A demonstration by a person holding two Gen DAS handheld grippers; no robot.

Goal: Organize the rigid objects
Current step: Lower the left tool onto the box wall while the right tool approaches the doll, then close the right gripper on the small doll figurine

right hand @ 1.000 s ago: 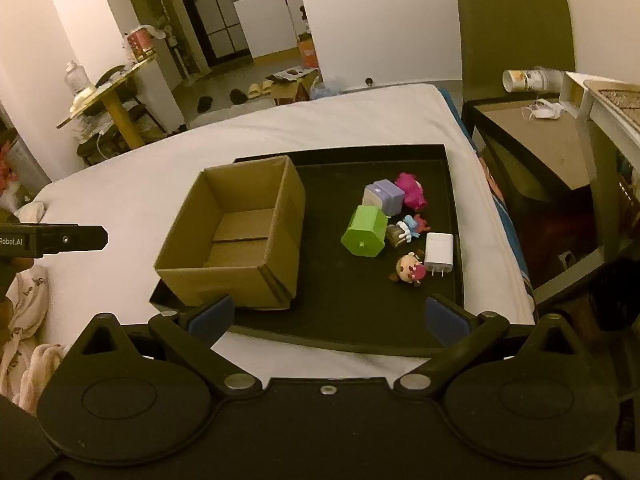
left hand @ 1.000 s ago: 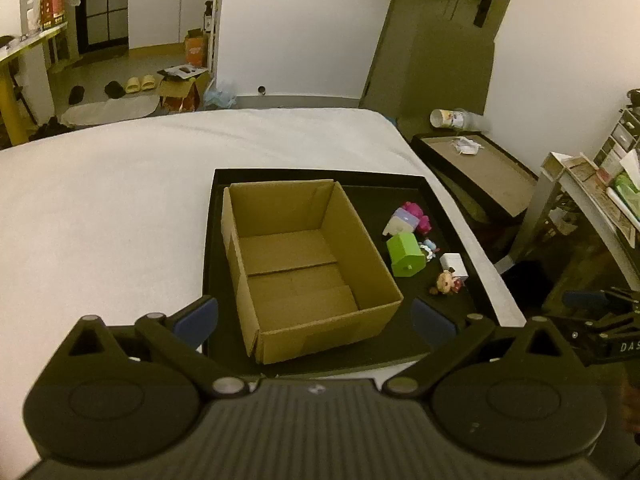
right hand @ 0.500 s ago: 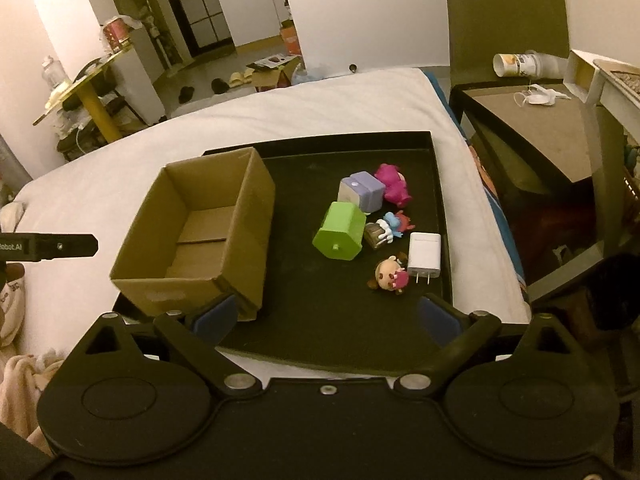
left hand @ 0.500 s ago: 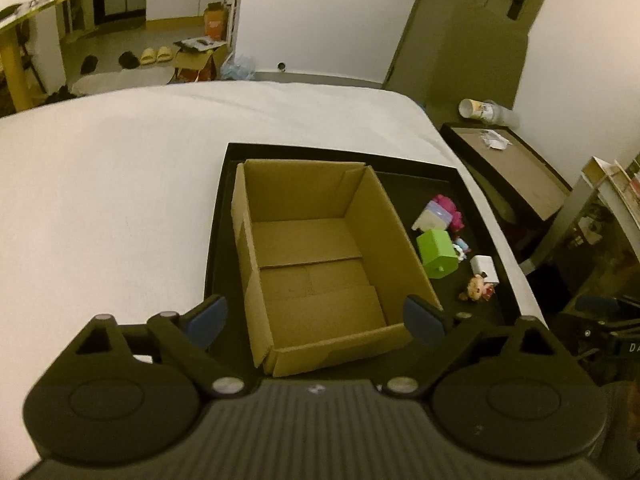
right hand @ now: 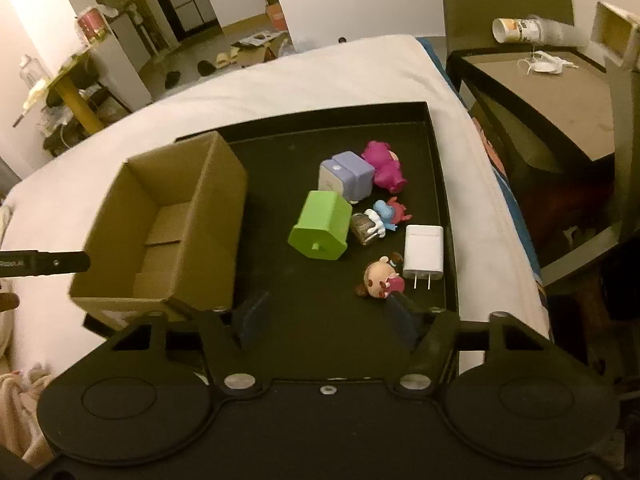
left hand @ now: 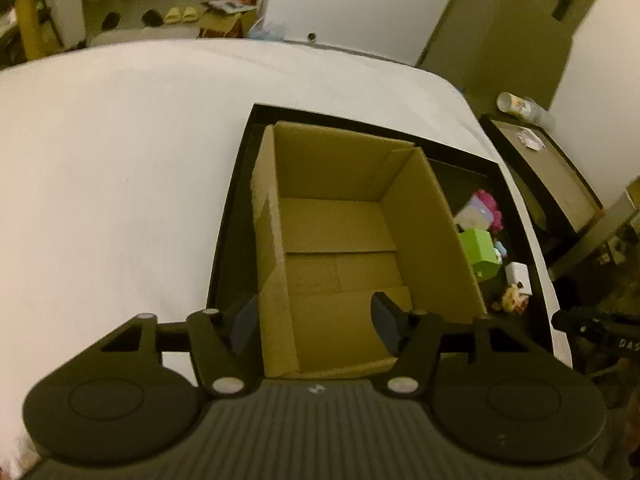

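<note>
One open cardboard box (left hand: 344,240) fills the left wrist view, brown and empty, on a black tray (left hand: 228,232). The left gripper (left hand: 316,320) has just been closing; its jaws stand apart, straddling the box's near-left wall without pressing it.

Six small things lie right of the box in the right wrist view: green block (right hand: 322,231), lilac cube (right hand: 347,176), magenta figure (right hand: 385,166), blue figure (right hand: 380,220), white charger (right hand: 423,252), doll head (right hand: 379,280). The right gripper (right hand: 326,322), also just closing, is apart and holds nothing.

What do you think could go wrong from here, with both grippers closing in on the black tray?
The left gripper straddles the brown cardboard box's left wall; its narrowing jaws could tip the empty box. The right gripper, still empty, nears the small doll figure, which lies beside the white plug charger; it might nudge both.
</note>
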